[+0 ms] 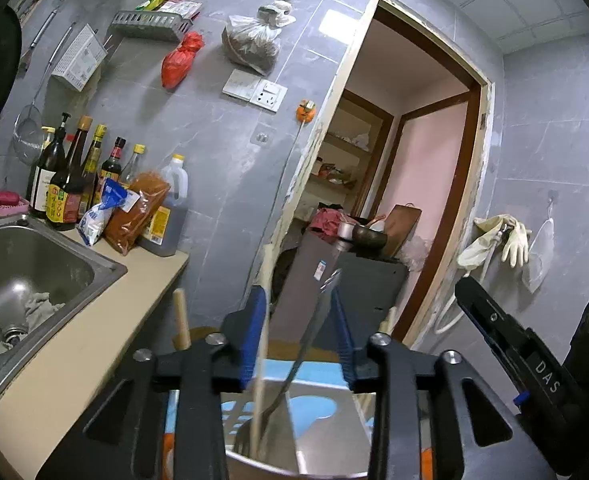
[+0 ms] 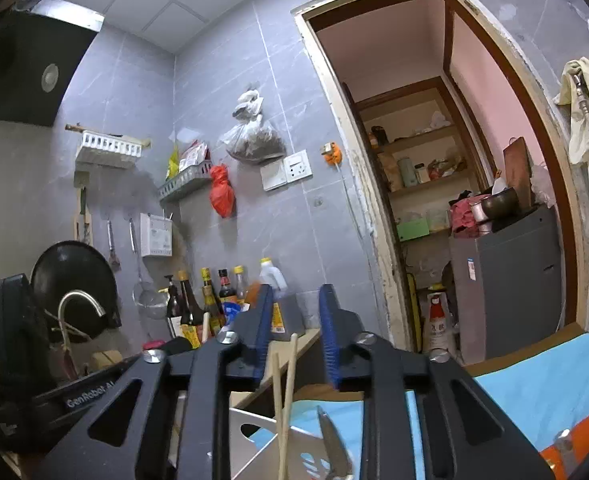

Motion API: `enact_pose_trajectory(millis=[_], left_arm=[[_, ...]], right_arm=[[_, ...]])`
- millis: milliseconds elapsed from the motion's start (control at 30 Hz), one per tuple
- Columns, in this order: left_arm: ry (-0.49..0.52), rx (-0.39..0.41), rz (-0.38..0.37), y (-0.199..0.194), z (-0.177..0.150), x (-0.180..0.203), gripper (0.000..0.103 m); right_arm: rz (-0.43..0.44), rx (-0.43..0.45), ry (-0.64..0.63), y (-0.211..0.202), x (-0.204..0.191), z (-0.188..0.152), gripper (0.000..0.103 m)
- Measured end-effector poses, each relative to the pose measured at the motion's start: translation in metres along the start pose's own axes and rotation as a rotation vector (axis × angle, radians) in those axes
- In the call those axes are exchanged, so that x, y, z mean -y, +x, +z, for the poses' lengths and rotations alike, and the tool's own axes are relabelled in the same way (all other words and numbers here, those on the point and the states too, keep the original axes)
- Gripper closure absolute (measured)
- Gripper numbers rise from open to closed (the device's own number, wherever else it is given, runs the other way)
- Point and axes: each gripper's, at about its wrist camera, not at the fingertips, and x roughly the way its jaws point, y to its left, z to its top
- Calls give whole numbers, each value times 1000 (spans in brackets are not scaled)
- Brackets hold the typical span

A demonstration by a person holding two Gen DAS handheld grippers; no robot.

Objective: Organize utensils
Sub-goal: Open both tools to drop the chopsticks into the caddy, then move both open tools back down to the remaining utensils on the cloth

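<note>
The utensils, a thin wooden chopstick (image 1: 263,320) and a shiny metal spoon handle (image 1: 314,328), already stand in a white holder (image 2: 270,444) with holes cut in it, so this part looks done. The left gripper (image 1: 298,332) has its blue ribbed jaws a little apart around both, not squeezing. The right gripper (image 2: 296,340) is also a little open over two chopsticks (image 2: 284,396), holding nothing. I cannot see more utensils to sort
</note>
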Motion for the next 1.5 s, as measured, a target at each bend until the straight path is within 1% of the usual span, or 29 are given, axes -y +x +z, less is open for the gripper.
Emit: enact_pose_trajectory(millis=[67, 100, 133, 167, 200, 233, 267, 300, 333, 367, 400, 433, 533, 567, 600, 633, 833, 1067, 1200, 1267, 1367, 1467, 1500], left_arm=[[8, -6, 5, -1, 5, 9, 67], [13, -7, 10, -2, 8, 14, 59], [16, -5, 13, -4, 11, 19, 49], [18, 0, 16, -5, 13, 24, 45], [19, 2, 16, -6, 15, 27, 39], [23, 2, 18, -7, 17, 33, 32], [31, -3, 22, -7, 19, 41, 29], [36, -7, 25, -7, 20, 45, 23], [46, -10, 31, -7, 21, 52, 17], [61, -13, 37, -8, 22, 62, 14], [70, -16, 39, -7, 22, 66, 8], [84, -20, 44, -7, 22, 74, 6], [113, -35, 42, -7, 18, 95, 5], [121, -42, 38, -6, 16, 100, 5], [133, -53, 32, -5, 12, 108, 5], [142, -60, 27, -4, 10, 113, 4], [202, -122, -22, 2, -15, 149, 4], [229, -208, -58, 13, -51, 176, 4], [250, -261, -74, 22, -74, 190, 4], [260, -283, -81, 25, -85, 195, 4], [275, -343, -84, 37, -103, 200, 4], [268, -394, -76, 47, -116, 199, 4], [269, -415, -70, 51, -120, 199, 4]], right_arm=[[-14, -5, -3, -5, 4, 7, 75], [-23, -4, -4, -9, 7, 11, 70], [-31, -3, -3, -13, 10, 15, 63], [-39, -1, -3, -16, 14, 19, 59], [-52, 1, -2, -22, 18, 24, 51], [-63, 0, -2, -26, 22, 27, 49], [-74, -3, -2, -30, 26, 31, 47], [-86, -8, -5, -34, 30, 36, 42], [-94, -10, -7, -38, 33, 39, 35], [-105, -10, -11, -44, 38, 44, 31], [-115, -12, -16, -49, 42, 48, 26], [-123, -15, -21, -54, 46, 52, 21], [-148, -34, -31, -66, 58, 62, 14], [-159, -42, -31, -72, 64, 65, 10], [-169, -47, -31, -77, 69, 68, 1], [-176, -51, -31, -82, 74, 69, 0], [-246, -104, -34, -109, 104, 70, 0], [-330, -200, -36, -134, 140, 54, 0], [-361, -257, -37, -147, 158, 42, 0], [-371, -277, -31, -152, 166, 37, 0], [-386, -317, -19, -156, 178, 29, 0], [-402, -377, -12, -156, 190, 19, 0], [-409, -410, -10, -154, 195, 14, 0]])
